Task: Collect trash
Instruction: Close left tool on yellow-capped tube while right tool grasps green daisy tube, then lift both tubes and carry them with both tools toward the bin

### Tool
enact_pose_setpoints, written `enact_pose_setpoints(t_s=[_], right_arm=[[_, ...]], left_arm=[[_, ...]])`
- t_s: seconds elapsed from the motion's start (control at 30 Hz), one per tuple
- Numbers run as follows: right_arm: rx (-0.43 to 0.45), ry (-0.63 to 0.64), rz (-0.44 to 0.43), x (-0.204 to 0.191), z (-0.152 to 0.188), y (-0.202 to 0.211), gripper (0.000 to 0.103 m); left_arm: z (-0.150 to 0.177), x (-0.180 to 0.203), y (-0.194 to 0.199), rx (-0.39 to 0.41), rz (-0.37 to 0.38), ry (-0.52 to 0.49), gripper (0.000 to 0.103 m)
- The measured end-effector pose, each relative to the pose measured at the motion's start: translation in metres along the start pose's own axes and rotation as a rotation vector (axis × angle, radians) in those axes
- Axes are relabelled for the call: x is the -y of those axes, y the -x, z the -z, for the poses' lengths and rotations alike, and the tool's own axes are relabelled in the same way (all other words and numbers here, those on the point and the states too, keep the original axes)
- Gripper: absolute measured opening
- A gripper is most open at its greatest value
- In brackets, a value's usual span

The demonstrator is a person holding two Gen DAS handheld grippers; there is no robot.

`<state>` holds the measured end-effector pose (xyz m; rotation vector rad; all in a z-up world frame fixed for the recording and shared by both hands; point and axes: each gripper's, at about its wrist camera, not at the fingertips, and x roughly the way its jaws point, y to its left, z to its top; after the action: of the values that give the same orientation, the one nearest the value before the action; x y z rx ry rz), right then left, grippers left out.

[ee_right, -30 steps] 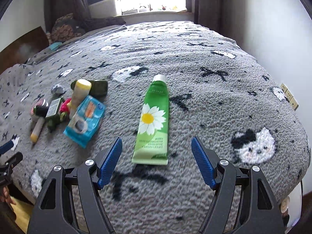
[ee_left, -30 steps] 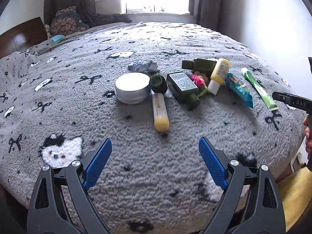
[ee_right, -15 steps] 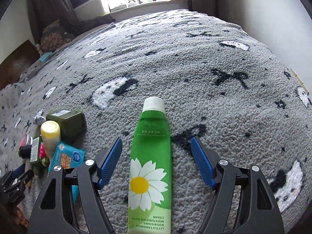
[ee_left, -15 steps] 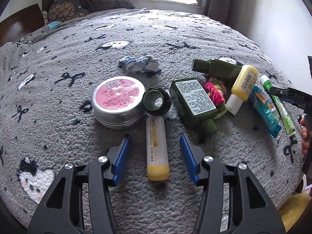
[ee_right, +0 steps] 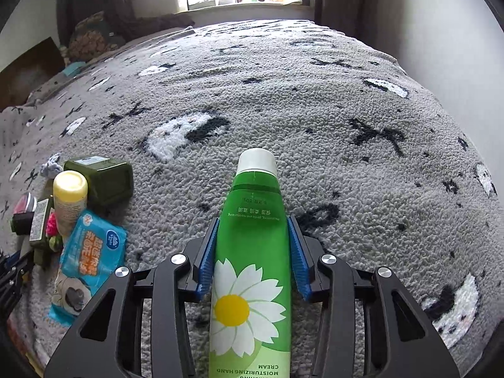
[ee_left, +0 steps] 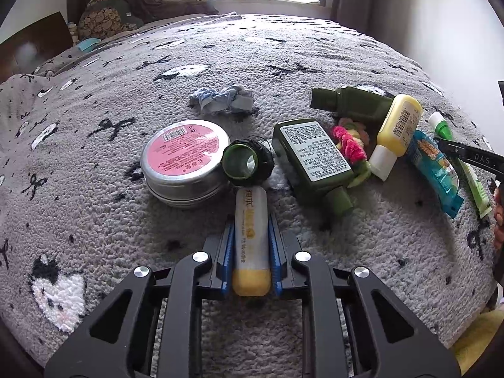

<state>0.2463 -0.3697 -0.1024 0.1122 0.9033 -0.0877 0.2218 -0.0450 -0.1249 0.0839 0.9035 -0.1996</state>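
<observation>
Both moved in & jaws just closed: left hand-held gripper (ee_left: 251, 245) clamps yellow-capped tube (ee_left: 251, 239), right hand-held gripper (ee_right: 252, 252) clamps green hand-cream tube (ee_right: 252, 252).

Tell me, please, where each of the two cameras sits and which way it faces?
Left wrist: on the left gripper, angled down at the bed; its pads clamp the yellow tube; the right gripper's tip and a hand show at the right edge.
Right wrist: on the right gripper, angled down; its jaws, just closing, press the green tube.
Shared: wipes pack, yellow bottle, window.
</observation>
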Motion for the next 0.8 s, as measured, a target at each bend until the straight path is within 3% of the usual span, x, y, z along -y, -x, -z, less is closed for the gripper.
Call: enact_pose_setpoints(t_s=[0.53, 0.8], right_arm=[[0.073, 0.001, -0.023, 0.018, 0.027, 0.056, 0.043], [0.166, 0.028, -0.087, 0.008, 0.05, 0.116, 0.043]], left_arm=[[0.04, -0.006, 0.044, 0.025, 0.043, -0.047, 0.018], [0.059, -0.002, 0.079, 0.08, 0.072, -0.047, 0.018]])
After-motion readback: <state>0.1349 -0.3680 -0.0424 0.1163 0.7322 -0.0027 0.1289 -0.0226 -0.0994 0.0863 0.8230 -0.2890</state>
